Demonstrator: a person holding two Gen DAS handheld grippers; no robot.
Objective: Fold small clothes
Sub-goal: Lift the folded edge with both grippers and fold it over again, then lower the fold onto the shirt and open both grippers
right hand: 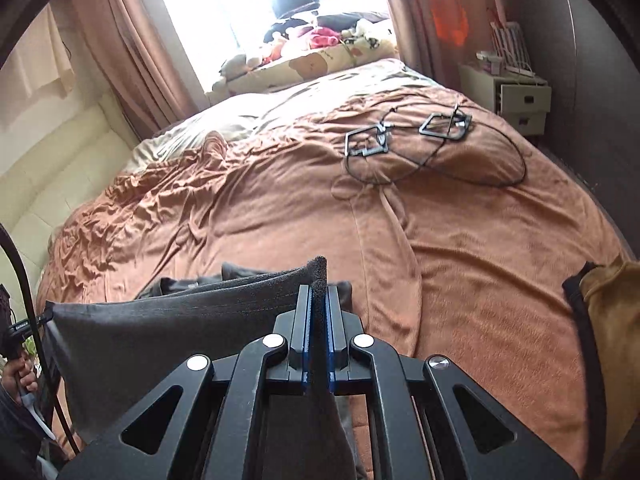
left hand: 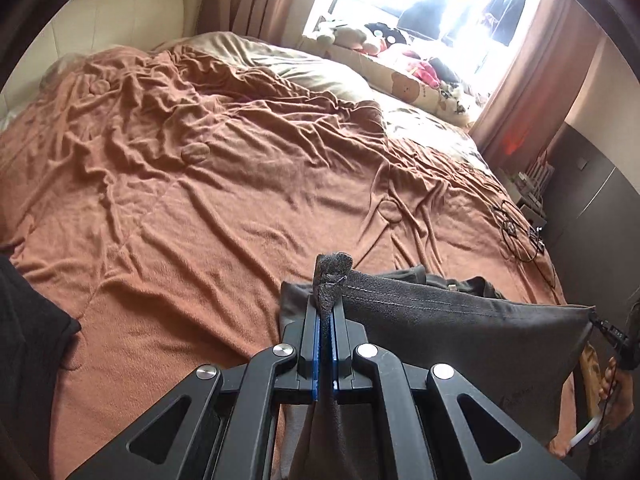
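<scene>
A dark grey knit garment (left hand: 460,320) hangs stretched between two black two-finger grippers at the bottom of both wrist views, above a rumpled rust-brown blanket (left hand: 200,184). The left gripper (left hand: 327,308) pinches one hemmed corner; the right gripper (right hand: 318,304) clamps the other. Black cabled clips (right hand: 404,136) lie on the blanket, upper right.
</scene>
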